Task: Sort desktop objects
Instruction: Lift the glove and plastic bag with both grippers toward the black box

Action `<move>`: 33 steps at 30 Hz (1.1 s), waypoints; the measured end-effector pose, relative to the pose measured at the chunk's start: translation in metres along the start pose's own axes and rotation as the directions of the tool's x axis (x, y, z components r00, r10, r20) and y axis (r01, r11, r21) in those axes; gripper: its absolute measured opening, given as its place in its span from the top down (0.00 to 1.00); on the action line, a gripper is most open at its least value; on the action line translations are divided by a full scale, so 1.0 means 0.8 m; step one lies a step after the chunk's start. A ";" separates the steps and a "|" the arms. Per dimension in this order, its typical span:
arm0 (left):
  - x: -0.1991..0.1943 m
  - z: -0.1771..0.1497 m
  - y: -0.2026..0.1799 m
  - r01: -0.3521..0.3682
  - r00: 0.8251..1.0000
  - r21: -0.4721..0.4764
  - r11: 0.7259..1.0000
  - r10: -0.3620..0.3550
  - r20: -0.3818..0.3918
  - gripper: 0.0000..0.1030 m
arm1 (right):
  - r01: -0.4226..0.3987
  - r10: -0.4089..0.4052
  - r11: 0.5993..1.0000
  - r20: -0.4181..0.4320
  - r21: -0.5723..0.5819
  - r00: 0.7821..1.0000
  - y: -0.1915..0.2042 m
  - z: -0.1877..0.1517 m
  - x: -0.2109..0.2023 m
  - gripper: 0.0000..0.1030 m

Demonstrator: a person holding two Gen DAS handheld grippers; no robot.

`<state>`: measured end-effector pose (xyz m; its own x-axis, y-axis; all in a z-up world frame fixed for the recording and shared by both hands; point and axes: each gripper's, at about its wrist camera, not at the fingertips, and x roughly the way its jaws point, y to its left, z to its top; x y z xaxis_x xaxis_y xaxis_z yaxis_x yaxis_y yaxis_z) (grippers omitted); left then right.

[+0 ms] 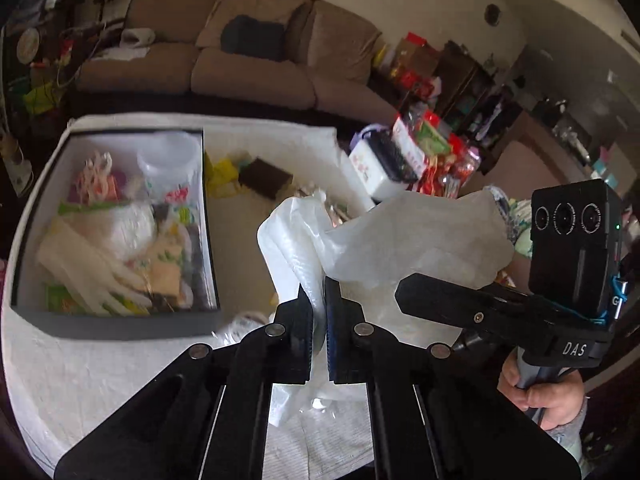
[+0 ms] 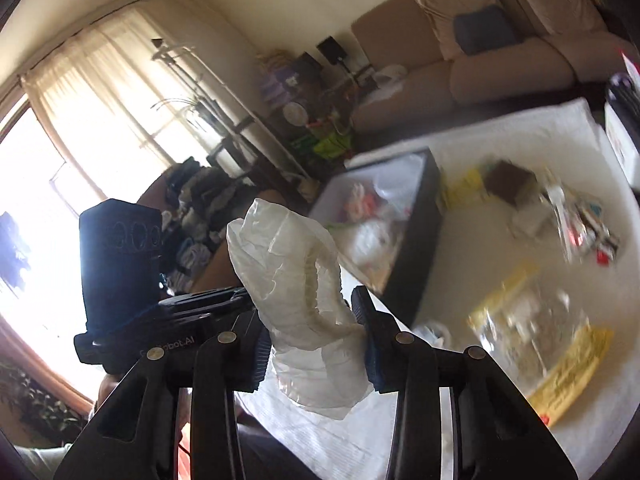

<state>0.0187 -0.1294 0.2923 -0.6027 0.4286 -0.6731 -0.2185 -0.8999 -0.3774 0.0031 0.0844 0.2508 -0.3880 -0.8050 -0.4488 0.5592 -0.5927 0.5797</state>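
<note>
My left gripper [image 1: 319,320] pinches a white plastic bag [image 1: 360,240] above the table's [image 1: 100,368] near edge; my right gripper [image 2: 312,332] grips its other end, blocking the view. By the left edge, a box [image 1: 120,324] holds gloves [image 1: 84,272] and a cup [image 1: 170,160].

Daylight is blazing through the curtained window [image 2: 92,120], blowing out; bench [image 2: 480,248] items are smearing, edges bending.
</note>
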 end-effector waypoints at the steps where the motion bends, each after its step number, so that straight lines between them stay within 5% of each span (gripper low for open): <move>1: -0.015 0.023 0.003 -0.018 1.000 0.014 1.000 0.018 0.021 0.95 | -0.012 0.012 1.000 0.015 -0.018 1.000 0.013 0.022 0.004 0.62; 6: -0.062 0.115 0.022 -0.116 0.990 0.071 0.991 0.110 0.093 0.95 | -0.069 0.072 0.996 0.065 -0.055 0.995 0.050 0.106 0.040 0.63; 10: -0.075 0.148 0.059 -0.200 0.976 0.073 0.977 0.191 0.105 0.95 | -0.094 0.097 0.994 0.050 -0.061 0.994 0.057 0.135 0.088 0.63; 21: -0.012 0.099 0.180 -0.312 0.950 0.000 0.950 0.312 -0.027 0.95 | -0.172 0.178 0.982 -0.080 0.075 0.981 0.020 0.075 0.257 0.62; 27: 0.062 0.055 0.207 -0.279 0.956 -0.057 0.959 0.272 -0.110 0.95 | -0.013 0.020 0.999 -0.182 0.041 0.983 -0.025 0.048 0.292 0.62; 33: 0.123 0.047 0.199 -0.102 0.988 -0.160 0.982 0.081 -0.133 0.98 | 0.145 -0.156 0.987 -0.182 -0.072 0.971 -0.056 0.048 0.261 0.62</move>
<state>-0.1043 -0.2334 0.1904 -0.5109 0.3611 -0.7801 -0.0303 -0.9145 -0.4034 -0.1310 -0.0581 0.1574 -0.3302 -0.6844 -0.6500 0.5484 -0.6996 0.4580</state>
